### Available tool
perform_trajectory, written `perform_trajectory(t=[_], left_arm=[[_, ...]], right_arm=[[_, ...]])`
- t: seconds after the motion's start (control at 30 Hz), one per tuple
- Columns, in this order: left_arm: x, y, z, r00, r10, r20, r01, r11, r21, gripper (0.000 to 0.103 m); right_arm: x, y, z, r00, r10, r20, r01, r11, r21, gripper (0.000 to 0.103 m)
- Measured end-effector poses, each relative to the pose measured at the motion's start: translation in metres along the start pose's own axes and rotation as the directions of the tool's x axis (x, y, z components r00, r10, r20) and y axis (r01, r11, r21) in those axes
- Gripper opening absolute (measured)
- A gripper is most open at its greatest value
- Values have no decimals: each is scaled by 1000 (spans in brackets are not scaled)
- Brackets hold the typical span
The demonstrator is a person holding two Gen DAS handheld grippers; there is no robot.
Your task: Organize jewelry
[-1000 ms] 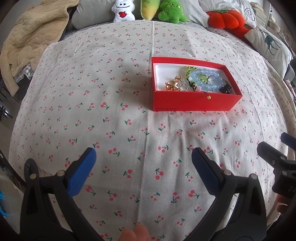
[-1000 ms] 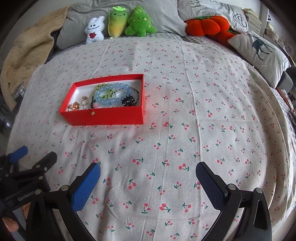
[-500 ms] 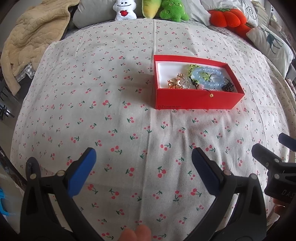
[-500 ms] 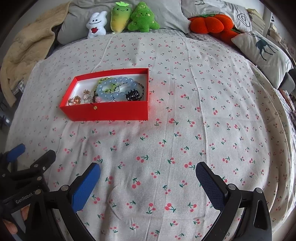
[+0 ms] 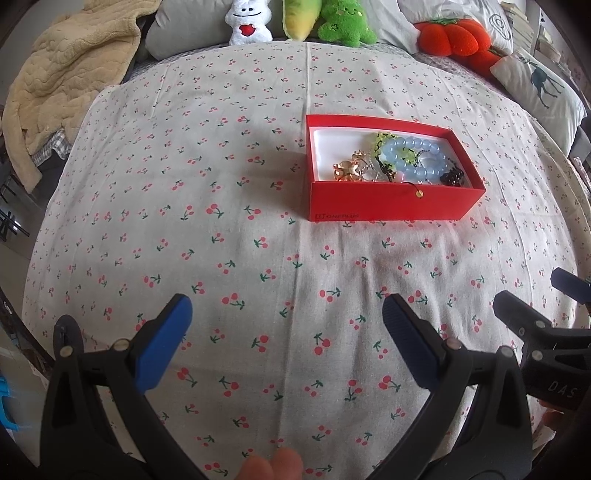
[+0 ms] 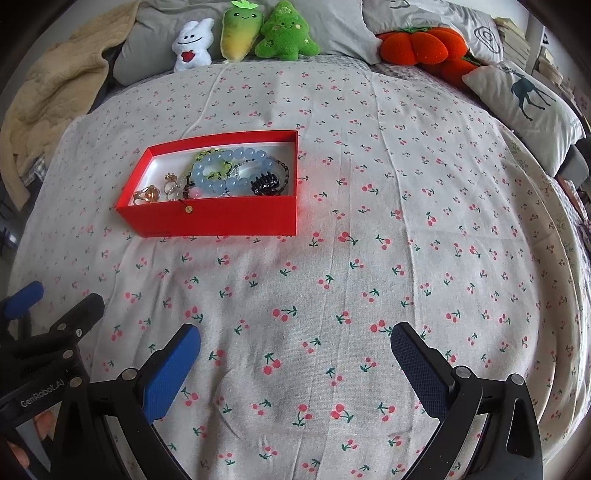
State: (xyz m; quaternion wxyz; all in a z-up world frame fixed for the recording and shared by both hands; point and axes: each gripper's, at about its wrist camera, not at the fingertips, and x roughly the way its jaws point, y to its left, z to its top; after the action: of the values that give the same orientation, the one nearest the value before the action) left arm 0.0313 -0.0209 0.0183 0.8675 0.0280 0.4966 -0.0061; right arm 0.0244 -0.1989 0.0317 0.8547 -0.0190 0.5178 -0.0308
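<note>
One red box (image 5: 391,206) sits on the cherry-print bedspread (image 5: 221,240), toward the far middle of the bed. We note inside it a blue bead bracelet (image 6: 221,173), a gold ring (image 6: 147,194) and a black hair claw (image 6: 265,183). Both left gripper (image 5: 284,321) and right gripper (image 6: 295,350) hover near, jaws spread wide, grasping nothing. Plush toys (image 6: 284,33) line the far edge.
</note>
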Motion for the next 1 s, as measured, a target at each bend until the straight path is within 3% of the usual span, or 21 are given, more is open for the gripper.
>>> perform_trajectory(t=[1.0], left_arm=[[-1, -3, -2, 1000, -5, -16, 5, 1000, -3, 102]], right_arm=[[2, 1, 0, 1000, -2, -6, 2, 1000, 1, 103]])
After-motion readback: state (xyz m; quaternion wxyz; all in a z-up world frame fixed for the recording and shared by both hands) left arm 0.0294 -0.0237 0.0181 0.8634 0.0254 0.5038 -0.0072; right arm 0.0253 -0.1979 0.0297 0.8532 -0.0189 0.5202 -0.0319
